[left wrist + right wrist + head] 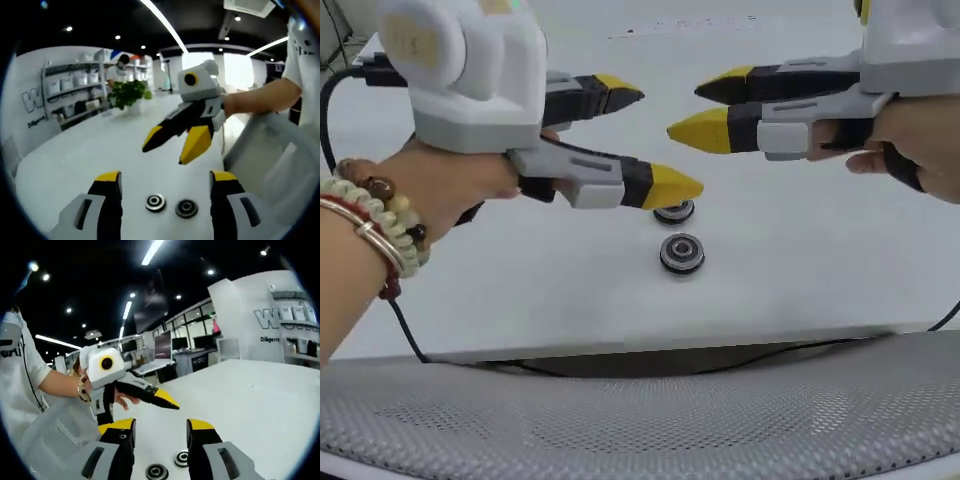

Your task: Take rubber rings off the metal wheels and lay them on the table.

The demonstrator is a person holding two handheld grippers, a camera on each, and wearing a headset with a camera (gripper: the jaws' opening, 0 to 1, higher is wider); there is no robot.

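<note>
At the left of the head view a hand (pixel 440 185) wearing bead bracelets (pixel 380 225) is holding the left gripper (pixel 650 140), its jaws gaping wide with nothing between them. At the centre, 2 metal wheels (pixel 681 253) are lying just beside each other on the white table (pixel 800 270), dark rubber rings (pixel 663 257) sitting around them. The farther wheel is hiding partly behind the left gripper's lower jaw. At the upper right, the right gripper (pixel 690 112) is hovering above, jaws parted and empty.
</note>
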